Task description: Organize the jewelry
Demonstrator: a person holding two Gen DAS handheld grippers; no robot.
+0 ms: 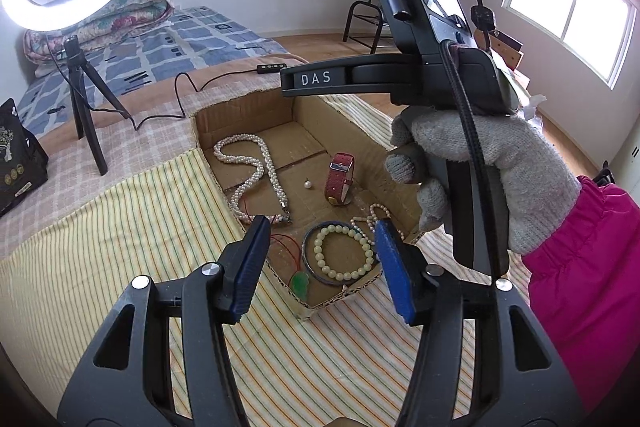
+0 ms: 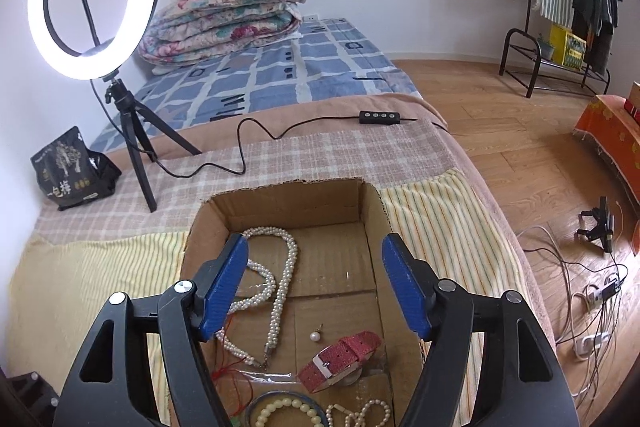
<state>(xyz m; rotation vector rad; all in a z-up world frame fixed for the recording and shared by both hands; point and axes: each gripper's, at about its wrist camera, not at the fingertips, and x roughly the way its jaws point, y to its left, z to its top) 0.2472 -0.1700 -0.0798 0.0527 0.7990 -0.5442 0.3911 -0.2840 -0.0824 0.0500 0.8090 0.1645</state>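
An open cardboard box [image 1: 404, 151] [image 2: 370, 215] lies on a striped cloth on the bed. In it lie a long pearl necklace [image 1: 256, 171] [image 2: 286, 279], a red watch [image 1: 340, 179] [image 2: 340, 359], a single pearl earring [image 1: 308, 184] [image 2: 315, 336], a cream bead bracelet [image 1: 344, 253] [image 2: 280, 413] inside a blue bangle [image 1: 308, 263], a small pearl bracelet [image 1: 370, 217] [image 2: 368, 413] and a green pendant [image 1: 300, 283] on red cord. My left gripper [image 1: 320, 247] is open above the box's near end. My right gripper [image 2: 314, 267] is open above the box; it shows in the left wrist view [image 1: 460, 75], held by a gloved hand.
A ring light on a tripod [image 1: 86, 111] [image 2: 132, 135] stands on the bed to the left, its cable and remote [image 2: 378, 117] running behind the box. A black bag [image 2: 72, 167] lies far left. Folded quilts [image 2: 228, 15] are at the back. Wooden floor with cables [image 2: 592, 291] is to the right.
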